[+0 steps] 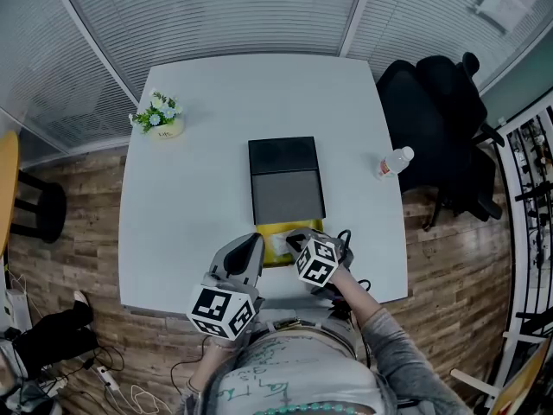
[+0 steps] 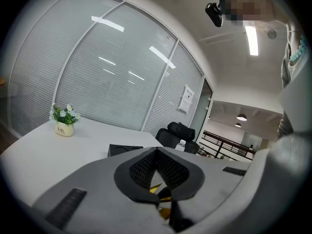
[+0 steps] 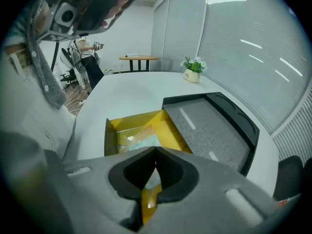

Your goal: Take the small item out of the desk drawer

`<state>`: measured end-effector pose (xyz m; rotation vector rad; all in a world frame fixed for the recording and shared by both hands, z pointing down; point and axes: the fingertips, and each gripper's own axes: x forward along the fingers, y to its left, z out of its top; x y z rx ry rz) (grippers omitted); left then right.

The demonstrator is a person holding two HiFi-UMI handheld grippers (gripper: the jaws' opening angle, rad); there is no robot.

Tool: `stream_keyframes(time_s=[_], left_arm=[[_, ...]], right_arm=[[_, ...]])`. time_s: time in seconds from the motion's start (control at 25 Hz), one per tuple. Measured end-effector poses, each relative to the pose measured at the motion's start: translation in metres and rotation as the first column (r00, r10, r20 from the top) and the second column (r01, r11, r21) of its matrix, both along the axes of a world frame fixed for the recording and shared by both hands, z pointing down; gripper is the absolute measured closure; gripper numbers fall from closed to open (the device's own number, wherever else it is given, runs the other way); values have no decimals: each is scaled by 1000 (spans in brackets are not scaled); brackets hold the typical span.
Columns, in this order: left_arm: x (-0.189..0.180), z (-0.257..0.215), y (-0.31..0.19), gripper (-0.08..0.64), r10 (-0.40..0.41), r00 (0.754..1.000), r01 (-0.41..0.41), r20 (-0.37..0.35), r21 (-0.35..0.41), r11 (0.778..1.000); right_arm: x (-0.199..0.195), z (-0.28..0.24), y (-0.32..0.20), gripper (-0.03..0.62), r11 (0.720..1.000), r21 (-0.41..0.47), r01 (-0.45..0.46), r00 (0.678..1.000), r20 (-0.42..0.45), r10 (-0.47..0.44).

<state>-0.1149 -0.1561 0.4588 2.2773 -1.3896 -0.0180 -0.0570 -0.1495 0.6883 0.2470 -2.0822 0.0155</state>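
2 grippers here, both with jaws pressed together and nothing caught between them. The right gripper (image 1: 295, 236) points steeply down over the yellow drawer (image 1: 278, 225), which sticks out of the dark box (image 1: 285, 180) at the box's 6 o'clock side, toward the person. The small item (image 3: 139, 139) is a pale, clear-ish packet lying on the drawer floor. In the right gripper view it sits just past the closed tips, at about 11 o'clock from them. I can't tell if the tips actually touch it. The left gripper (image 1: 256, 237) hangs roughly level at the drawer's 9 o'clock edge, aimed across the white table (image 1: 199, 145), not on anything.

From the box in the head view, the little plant (image 1: 158, 117) is at 10 o'clock near the table corner, the water bottle (image 1: 394, 162) is at 3 o'clock by the table edge, and a black chair (image 1: 436, 111) is off the table at 2 o'clock.
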Motion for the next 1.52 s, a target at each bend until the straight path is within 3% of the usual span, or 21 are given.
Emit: stream_keyframes(time_s=[0.44, 0.52, 0.72, 0.84, 1.0, 1.08, 1.52], left_arm=[[2, 7, 0, 563, 14, 1000, -14, 1, -20, 1000], [1, 8, 1, 563, 14, 1000, -14, 0, -25, 1000], [-3, 10, 2, 563, 11, 1000, -11, 0, -27, 1000], [-4, 10, 3, 563, 9, 1000, -9, 1, -28, 1000], [-3, 10, 4, 563, 11, 1000, -11, 2, -29, 1000], [-4, 10, 5, 563, 11, 1000, -11, 5, -29, 1000], [3, 16, 5, 563, 25, 1000, -25, 7, -45, 999]], right_arm=[[2, 10, 7, 586, 999, -33, 10, 1000, -11, -11], [0, 9, 8, 523, 999, -48, 14, 1000, -4, -15], [-5, 4, 6, 506, 995, -92, 27, 1000, 18, -26], [-4, 10, 5, 506, 991, -130, 36, 999, -3, -36], [-2, 26, 6, 518, 991, -106, 81, 994, -70, -89], [-4, 29, 6, 555, 991, -100, 83, 993, -77, -91], [-3, 40, 7, 575, 991, -102, 87, 990, -101, -97]])
